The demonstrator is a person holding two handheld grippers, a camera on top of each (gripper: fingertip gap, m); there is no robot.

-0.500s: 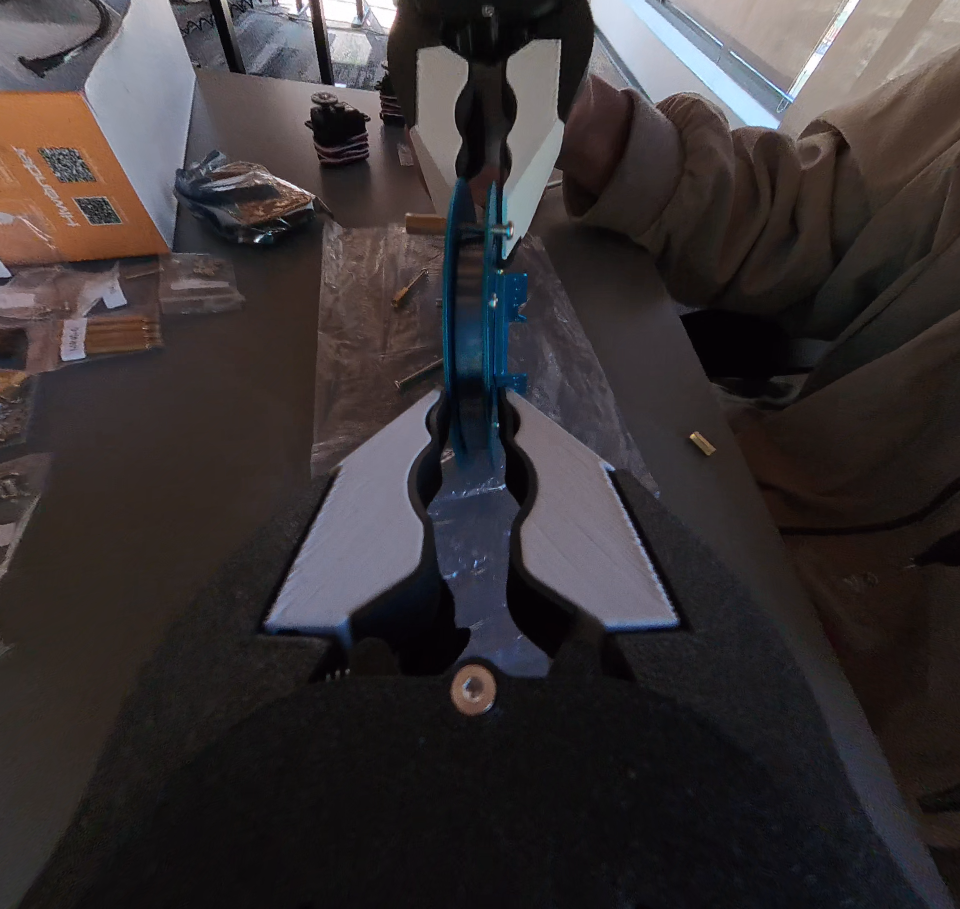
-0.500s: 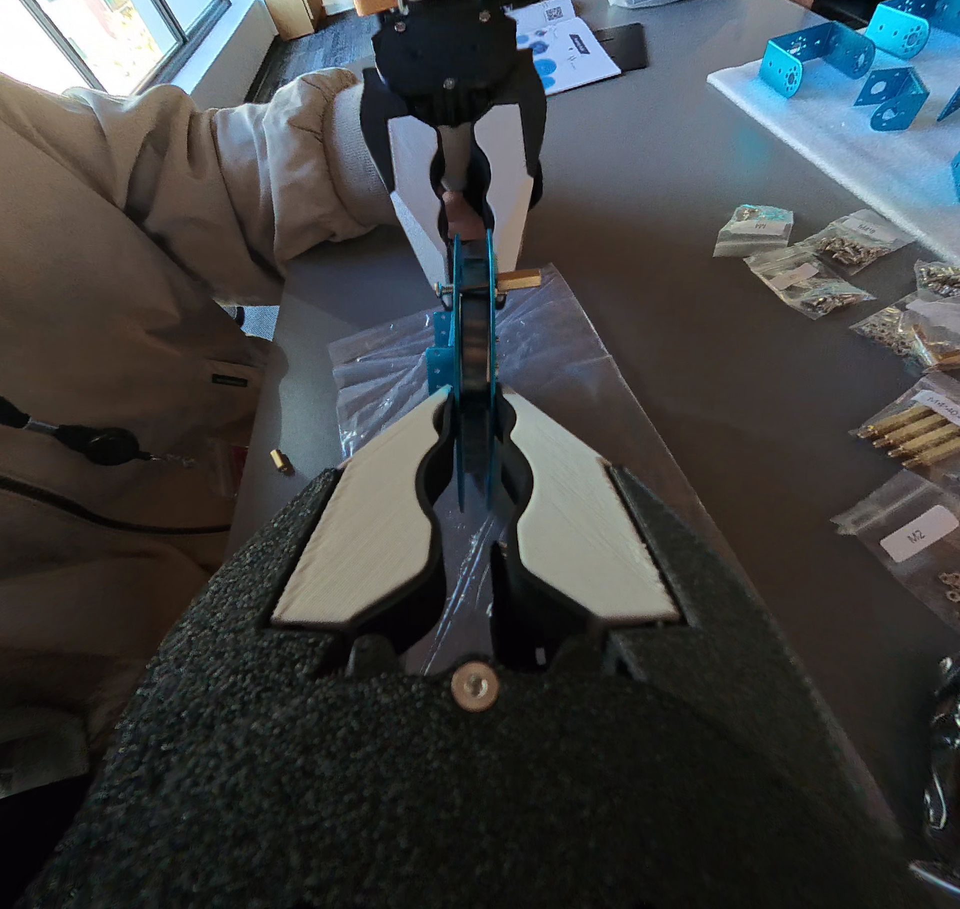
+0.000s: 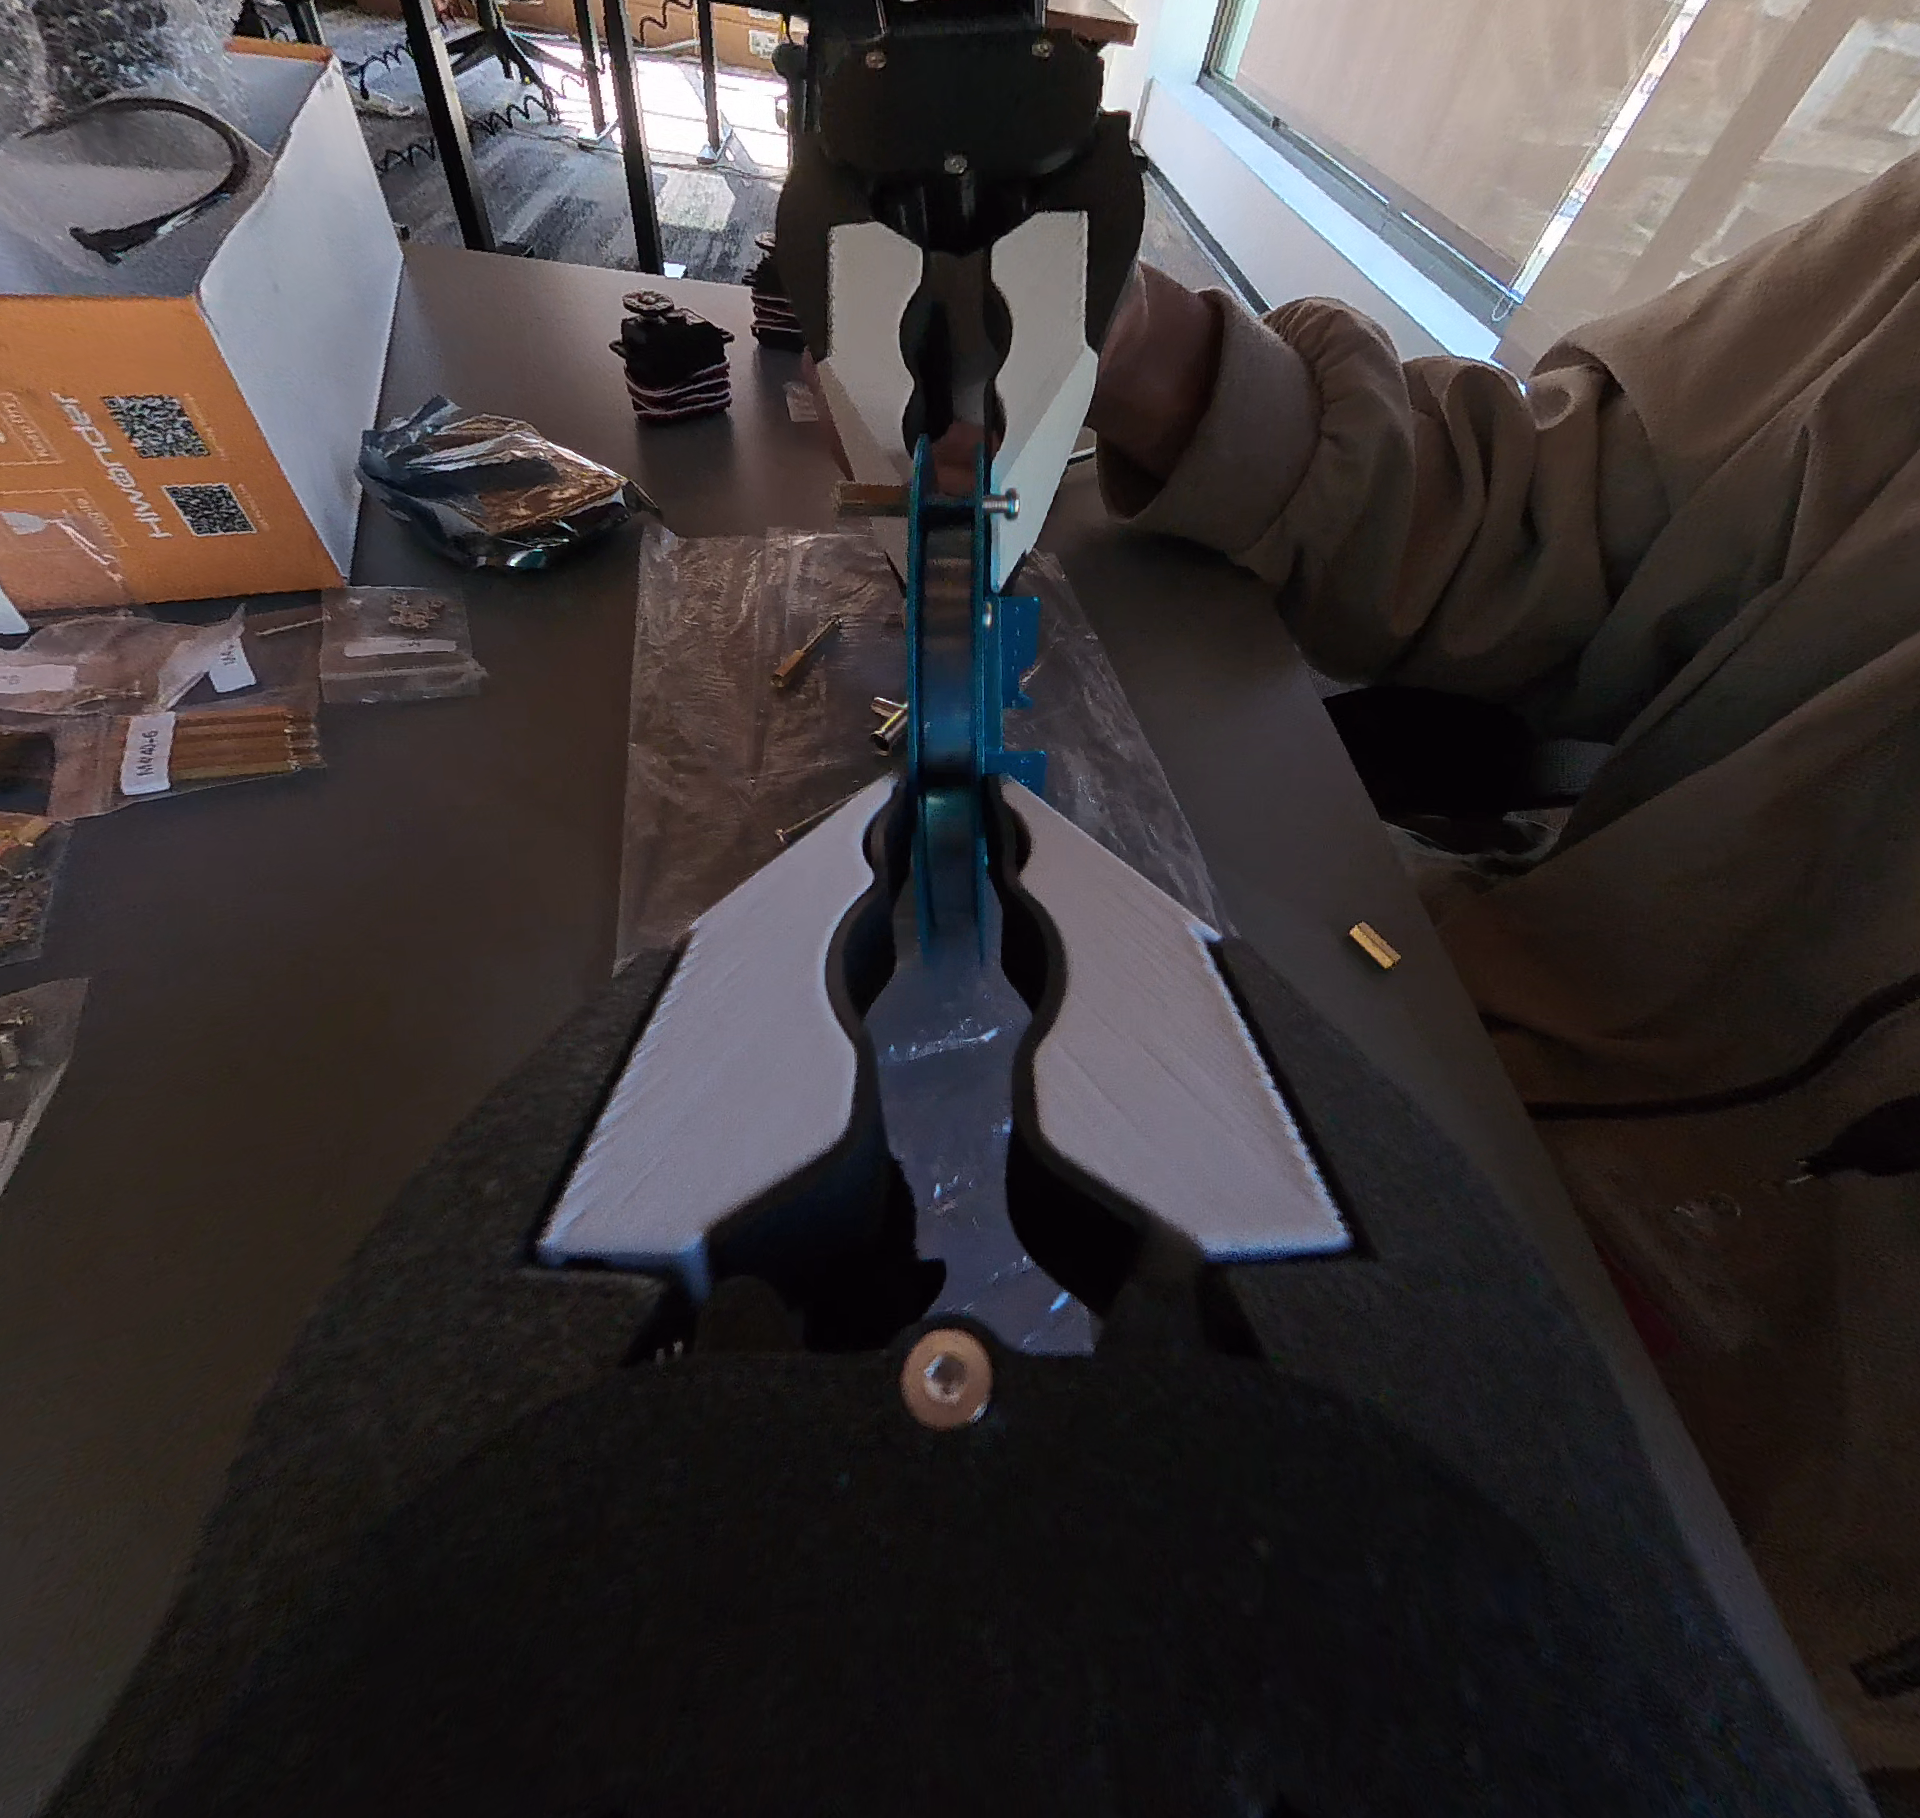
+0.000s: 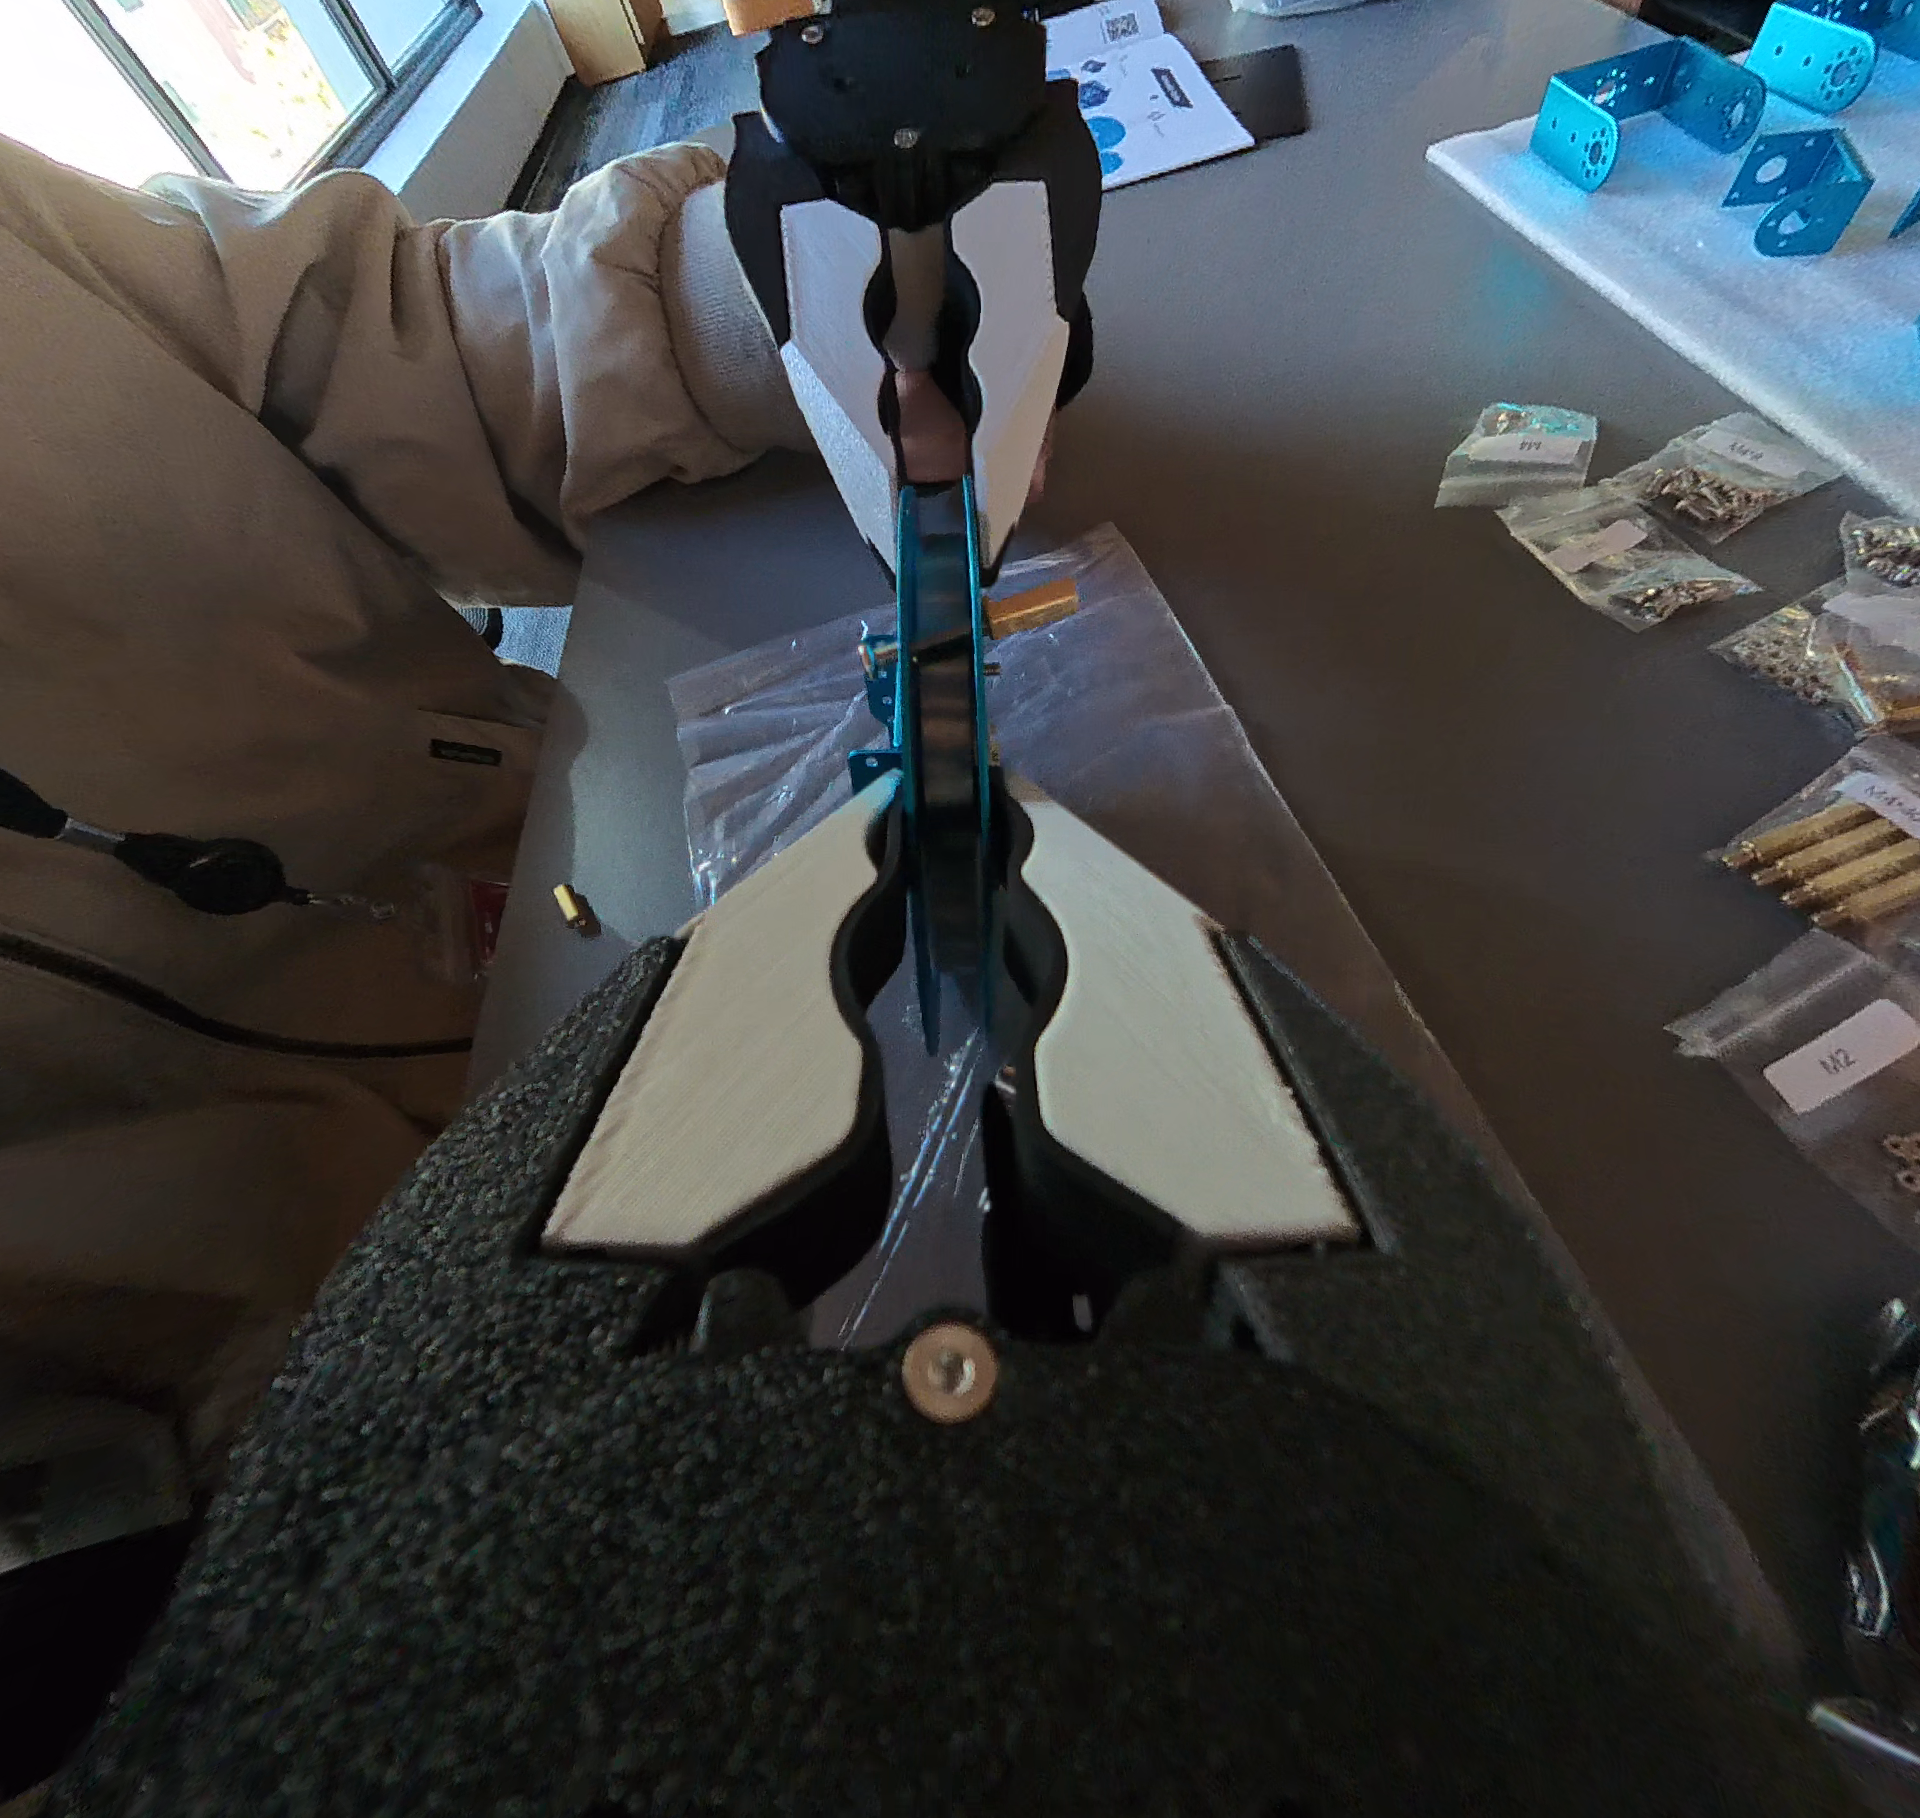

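gripping blue disc assembly [image 3: 943, 688] edge-on, left claw [image 3: 943, 812] and right claw [image 4: 940, 823] closed; grey table [image 4: 1403, 729], windowed room.

Writing is present but not reproduced here. A white tag with black print sits on top of my right gripper [image 3: 961, 480], and a matching tag tops my left gripper [image 4: 935, 511]. The orange box [image 3: 135, 459] on the worktop [image 3: 312, 937] carries white lettering and two square codes. White printed stickers mark the clear hardware bags [image 3: 400, 646], the brass-standoff bag [image 3: 208, 755] and the near bag [image 4: 1839, 1072]. The open booklet [image 4: 1153, 95] shows print and blue figures, too small to read.
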